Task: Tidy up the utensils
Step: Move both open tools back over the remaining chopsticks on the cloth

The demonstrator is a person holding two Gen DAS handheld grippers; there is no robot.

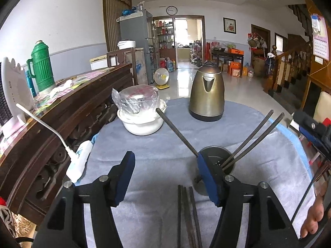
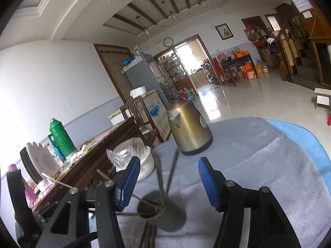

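Note:
A dark round utensil holder (image 1: pixel 215 157) stands on the blue-grey cloth (image 1: pixel 161 144). Several dark chopsticks (image 1: pixel 254 136) lean out of it, and another dark stick (image 1: pixel 175 132) leans to the left. More chopsticks (image 1: pixel 188 217) lie flat on the cloth between my left gripper's fingers. My left gripper (image 1: pixel 165 177) is open and empty, its right finger just in front of the holder. In the right wrist view the holder (image 2: pixel 159 212) with sticks (image 2: pixel 169 175) sits below my open, empty right gripper (image 2: pixel 167 184).
A brass kettle (image 1: pixel 208 95) stands at the back of the table. A white bowl with a plastic-wrapped container (image 1: pixel 140 111) is at back left. A white power strip (image 1: pixel 79 161) hangs off the left edge beside a dark wooden sideboard (image 1: pixel 62 111) with a green thermos (image 1: pixel 41 66).

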